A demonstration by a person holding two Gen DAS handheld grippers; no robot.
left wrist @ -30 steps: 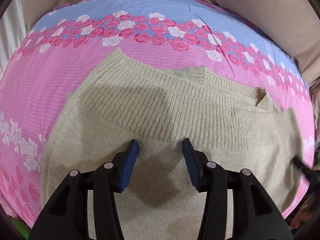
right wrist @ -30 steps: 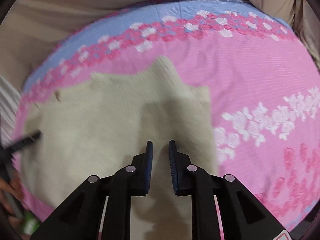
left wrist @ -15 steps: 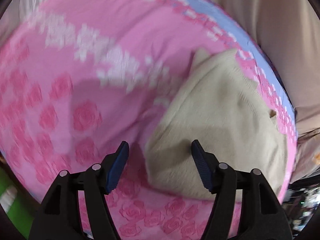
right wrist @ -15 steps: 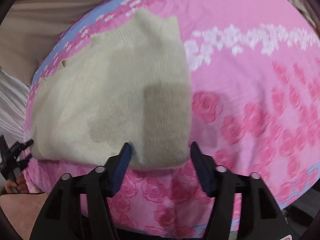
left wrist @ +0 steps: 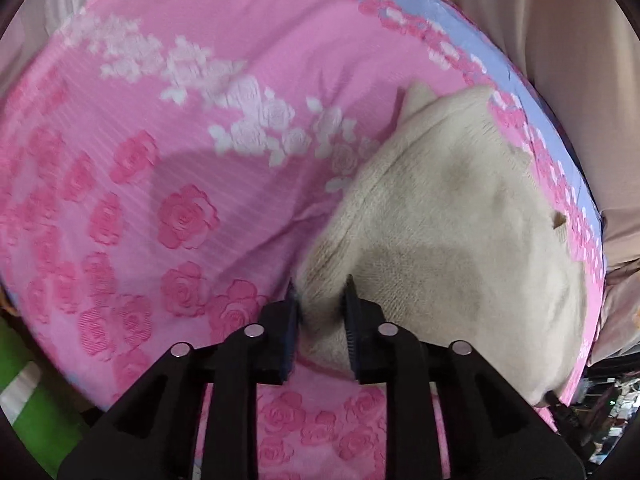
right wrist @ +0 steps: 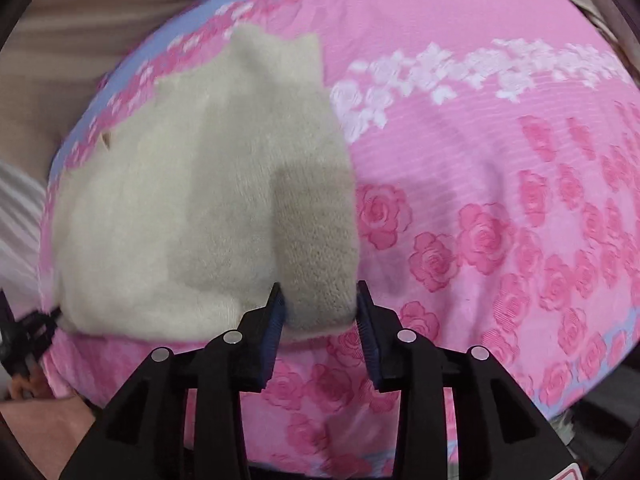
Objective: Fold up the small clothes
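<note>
Two tools worked a beige sweater [left wrist: 460,240] lying on the pink rose sheet [left wrist: 168,128] of a bed: the left tool [left wrist: 320,300] was pinching the sweater's near left corner, while the right tool [right wrist: 320,304] stood spread, its jaws straddling the near right corner [right wrist: 320,272] without yet clamping. The step looked like gripping the near edge for a fold; next, the right should pinch, then both lift and carry that edge toward the far side. No brand or readable writing showed.
</note>
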